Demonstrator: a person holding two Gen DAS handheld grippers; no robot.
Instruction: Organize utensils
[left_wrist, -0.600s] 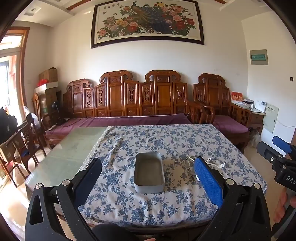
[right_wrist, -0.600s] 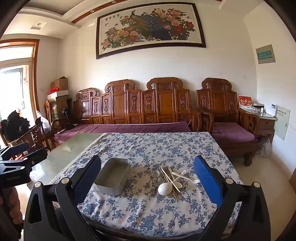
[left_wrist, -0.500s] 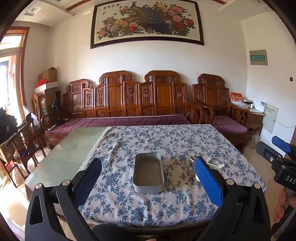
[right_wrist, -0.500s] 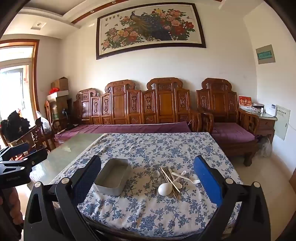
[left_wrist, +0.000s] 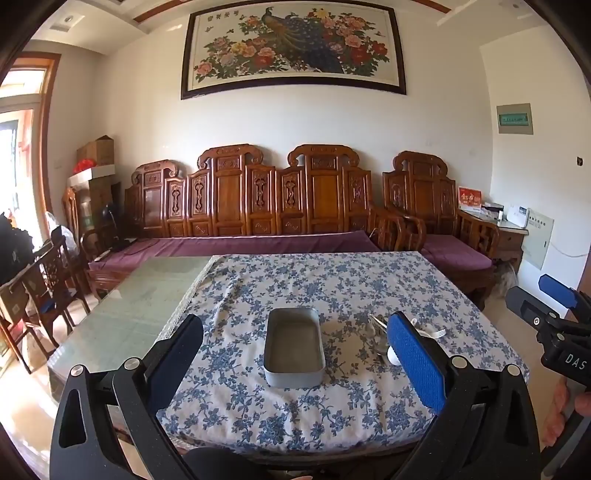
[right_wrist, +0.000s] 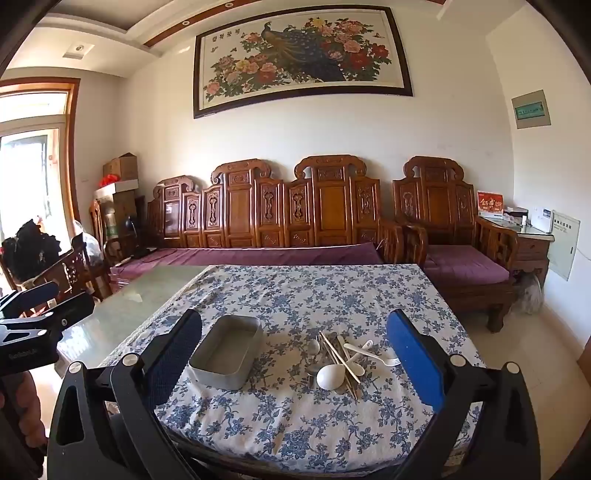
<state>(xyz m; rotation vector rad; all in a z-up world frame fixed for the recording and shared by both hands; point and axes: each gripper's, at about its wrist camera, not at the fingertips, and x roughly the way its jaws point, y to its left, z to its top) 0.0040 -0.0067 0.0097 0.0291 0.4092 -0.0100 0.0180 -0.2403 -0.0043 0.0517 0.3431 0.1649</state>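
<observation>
A grey metal tray sits empty on the blue-flowered tablecloth. To its right lies a pile of utensils: white spoons, a white fork, metal spoons and wooden chopsticks. My left gripper hovers in front of the tray, open, nothing between its fingers. My right gripper hangs before the table's near edge, open and holding nothing. Each gripper shows at the edge of the other's view, held in a hand.
The cloth covers the right part of a glass-topped table. A carved wooden bench with purple cushions stands behind it, an armchair at the right, dark chairs at the left.
Both views have shifted only slightly; the table and utensils sit a touch higher and closer in frame. Nothing on the table has moved and both grippers stay open.
</observation>
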